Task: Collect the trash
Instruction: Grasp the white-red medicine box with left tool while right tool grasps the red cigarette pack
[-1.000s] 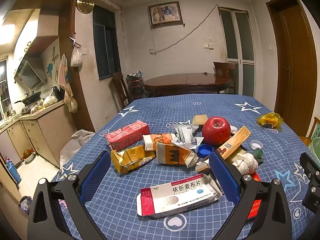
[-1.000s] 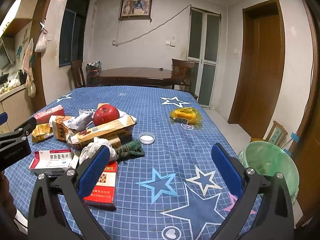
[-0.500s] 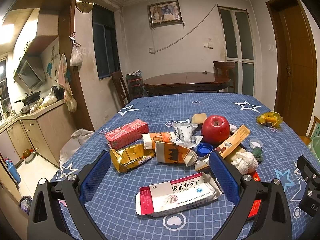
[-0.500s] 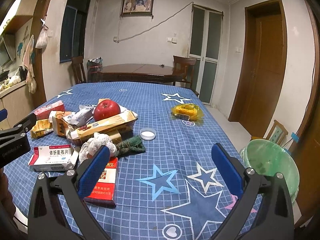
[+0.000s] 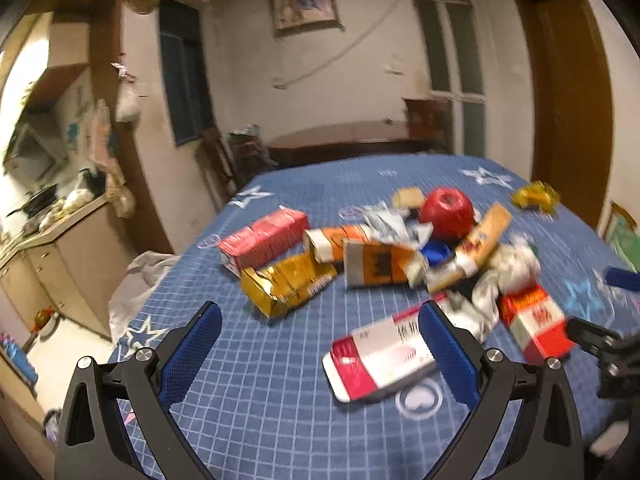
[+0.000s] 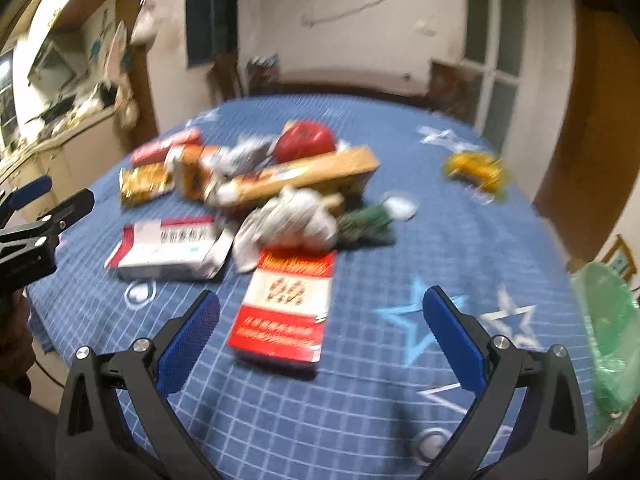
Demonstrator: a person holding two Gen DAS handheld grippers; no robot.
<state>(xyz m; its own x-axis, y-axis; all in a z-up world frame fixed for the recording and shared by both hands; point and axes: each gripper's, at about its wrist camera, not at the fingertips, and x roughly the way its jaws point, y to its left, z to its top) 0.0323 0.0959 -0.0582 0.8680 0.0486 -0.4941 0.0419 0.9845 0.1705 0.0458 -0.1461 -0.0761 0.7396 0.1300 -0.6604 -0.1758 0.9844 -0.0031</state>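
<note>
Both frames are motion-blurred. The left tool [image 5: 320, 336] hangs over the counter [image 5: 260, 392], which is covered by a blue grid-printed cloth with star motifs. Its two blue ribbed pads are spread wide with nothing between them. Directly ahead, by its right pad, lies a flat white-and-red cardboard medicine box [image 5: 380, 354]. Further ahead sits a crumpled gold foil pack [image 5: 286, 284], then a rectangular red carton [image 5: 264, 240] and an orange-and-white carton [image 5: 378, 266].

The right tool [image 6: 320, 332] is likewise spread wide and empty. Between its pads, slightly ahead, lies a flat red-and-white carton [image 6: 286, 312]. Beyond it rests a wad of crumpled white paper [image 6: 294, 220], a dark green clump [image 6: 366, 224], a long tan cardboard box [image 6: 304, 178] and a round glossy red apple [image 6: 306, 142]. A yellow crinkled wrapper [image 6: 476, 170] lies ahead to the right. A bin lined with thin green plastic [image 6: 610, 340] stands off the counter edge at far right.
</note>
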